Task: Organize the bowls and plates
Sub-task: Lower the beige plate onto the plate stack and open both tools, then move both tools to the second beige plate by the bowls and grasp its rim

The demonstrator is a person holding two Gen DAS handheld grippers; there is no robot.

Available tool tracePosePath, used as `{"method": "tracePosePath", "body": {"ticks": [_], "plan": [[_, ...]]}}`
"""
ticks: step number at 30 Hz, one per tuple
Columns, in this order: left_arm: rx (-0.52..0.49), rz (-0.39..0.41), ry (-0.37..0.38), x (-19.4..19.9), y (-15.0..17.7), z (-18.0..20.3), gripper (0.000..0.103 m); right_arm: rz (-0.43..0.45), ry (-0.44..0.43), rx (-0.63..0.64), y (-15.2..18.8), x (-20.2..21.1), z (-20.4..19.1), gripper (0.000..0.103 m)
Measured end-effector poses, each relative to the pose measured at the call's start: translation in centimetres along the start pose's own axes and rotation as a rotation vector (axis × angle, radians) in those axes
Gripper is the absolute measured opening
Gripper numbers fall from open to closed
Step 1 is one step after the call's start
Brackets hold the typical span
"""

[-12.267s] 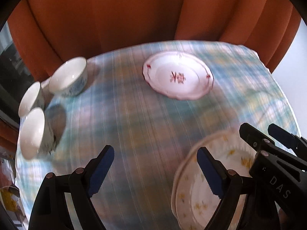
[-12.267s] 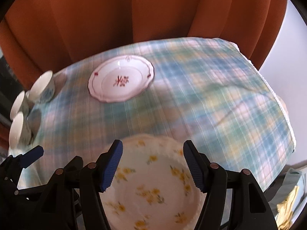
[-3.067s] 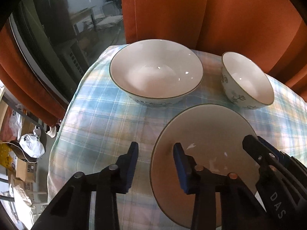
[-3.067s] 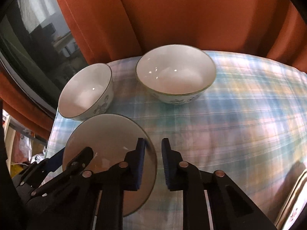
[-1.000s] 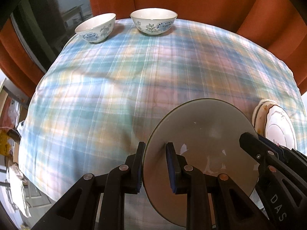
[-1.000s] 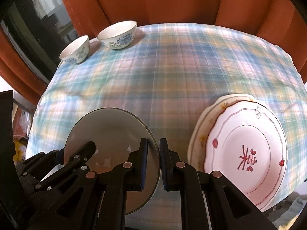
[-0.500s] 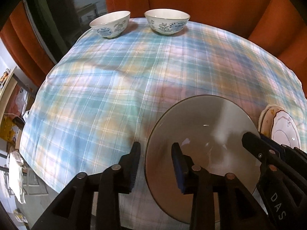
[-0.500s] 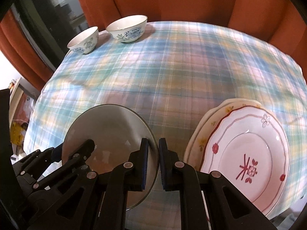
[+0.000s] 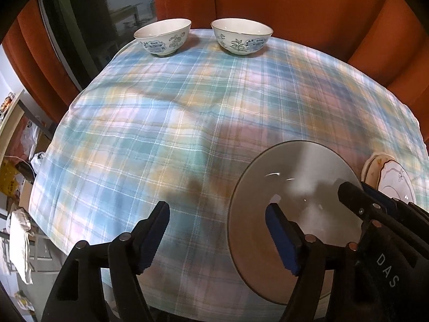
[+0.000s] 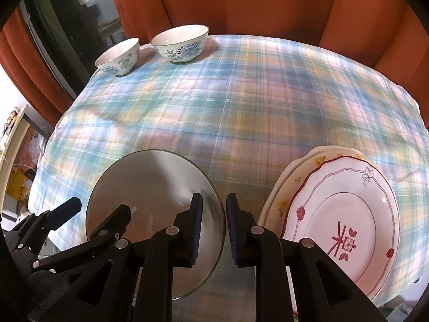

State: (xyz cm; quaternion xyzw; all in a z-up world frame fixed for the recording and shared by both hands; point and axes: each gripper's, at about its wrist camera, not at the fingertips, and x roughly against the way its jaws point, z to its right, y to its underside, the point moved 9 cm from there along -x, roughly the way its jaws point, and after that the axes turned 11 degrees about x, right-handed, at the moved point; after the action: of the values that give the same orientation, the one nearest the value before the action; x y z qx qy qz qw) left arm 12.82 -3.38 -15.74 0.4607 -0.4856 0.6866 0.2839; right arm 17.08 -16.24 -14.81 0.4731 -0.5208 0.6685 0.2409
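Grey plate (image 10: pixel 150 187) lies on the plaid tablecloth (image 9: pixel 187 123) at the near edge of the table, between the two grippers, evidently just set down. Left gripper (image 9: pixel 217 230) is opening, its jaws spread wide, one finger over the plate's rim at nine o'clock, nothing pinched. Right gripper (image 10: pixel 213 225) is only beginning to open; its jaws straddle the rim at three o'clock with a narrow gap showing, so the hold looks released. Patterned plates (image 10: pixel 343 222) sit stacked just beside it, probably its destination. Two bowls (image 9: pixel 241 36) wait together at twelve o'clock, well apart.
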Motion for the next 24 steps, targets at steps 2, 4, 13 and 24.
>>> {"method": "tracePosePath", "body": {"ticks": [2,4,13,24], "plan": [[-0.01,0.001,0.011,0.0,-0.4,-0.2,0.078,-0.003,0.012,-0.012,-0.2,0.0,0.0,0.023],[-0.023,0.002,0.023,0.0,-1.0,-0.6,0.079,0.0,0.025,-0.03,-0.6,0.1,0.0,0.027],[-0.117,0.002,0.108,1.1,-4.6,-2.0,0.088,0.052,0.089,-0.092,-3.8,1.3,-2.7,0.067],[-0.166,0.032,0.159,1.0,-10.9,-6.5,0.092,0.08,0.137,-0.162,-9.1,1.2,-8.3,0.082]]}}
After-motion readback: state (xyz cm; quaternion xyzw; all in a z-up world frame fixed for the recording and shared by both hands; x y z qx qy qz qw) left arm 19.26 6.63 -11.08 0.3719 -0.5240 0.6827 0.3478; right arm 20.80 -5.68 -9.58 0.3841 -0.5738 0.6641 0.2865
